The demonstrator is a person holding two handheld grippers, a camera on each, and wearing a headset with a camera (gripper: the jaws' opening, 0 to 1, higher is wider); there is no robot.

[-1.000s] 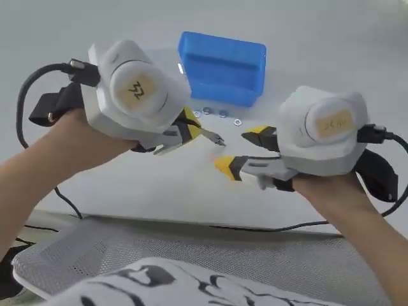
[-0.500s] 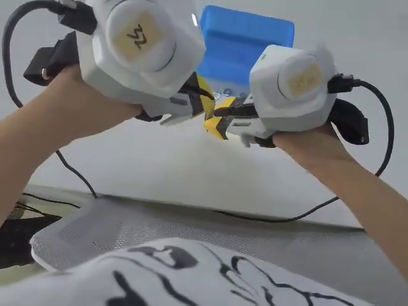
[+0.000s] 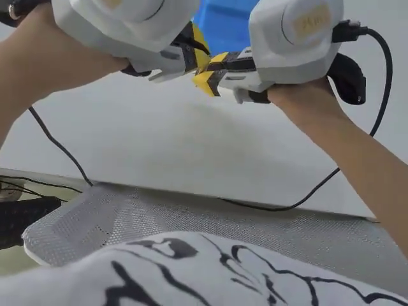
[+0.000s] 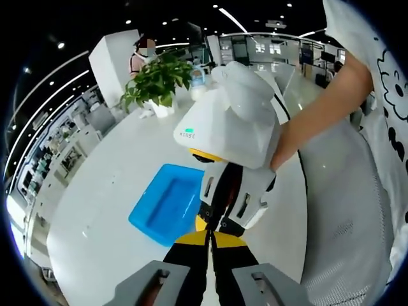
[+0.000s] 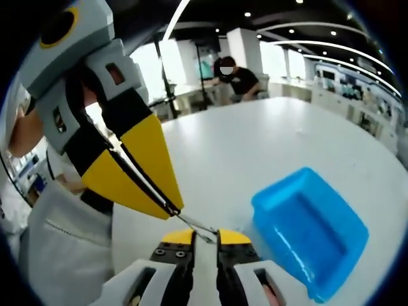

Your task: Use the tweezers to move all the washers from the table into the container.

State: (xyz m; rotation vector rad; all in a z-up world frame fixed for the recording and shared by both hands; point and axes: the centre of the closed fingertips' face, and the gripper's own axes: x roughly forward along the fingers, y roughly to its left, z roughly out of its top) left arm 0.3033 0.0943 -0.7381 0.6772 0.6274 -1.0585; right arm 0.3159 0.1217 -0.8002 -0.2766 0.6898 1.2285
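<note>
**Head view.** Both grippers were held up off the table (image 3: 191, 146), nose to nose, in front of the blue container (image 3: 233, 25). The left gripper (image 3: 196, 57) came in from the left and the right gripper (image 3: 213, 71) from the right. Their yellow tips touched, or nearly so. The housings hid whatever lay between the tips.

**Left gripper view.** Its own jaws were closed, yellow tips together with no gap to be seen. The right gripper's nose pointed straight back and met them tip to tip. The container (image 4: 169, 204) lay beyond on the table, its floor bare blue.

**Right gripper view.** The tweezers (image 5: 194, 225) showed as a thin dark strip clamped between the left gripper's yellow pads (image 5: 150, 166). Their fine tip stuck out and reached the slit between this gripper's own jaws. Those jaws stood a narrow slit apart. I could not tell whether they pressed on the tip. The container (image 5: 309, 223) sat near, to the right, open side up.

**Judgement.** The step in hand looked like a hand-over or re-seating of the tweezers from left to right, with no washers yet lifted.

To do it well:
- The left clamp should hold firm until the right jaws have bitten.
- The right jaws should take the two legs partway along, not the fine tip, so that closing them squeezes the points together.
- The tweezers should lie along the jaw axis, without twist.

The likely risk is a slip if the left lets go too early. Staying over the table would keep a dropped tool within reach.
</note>
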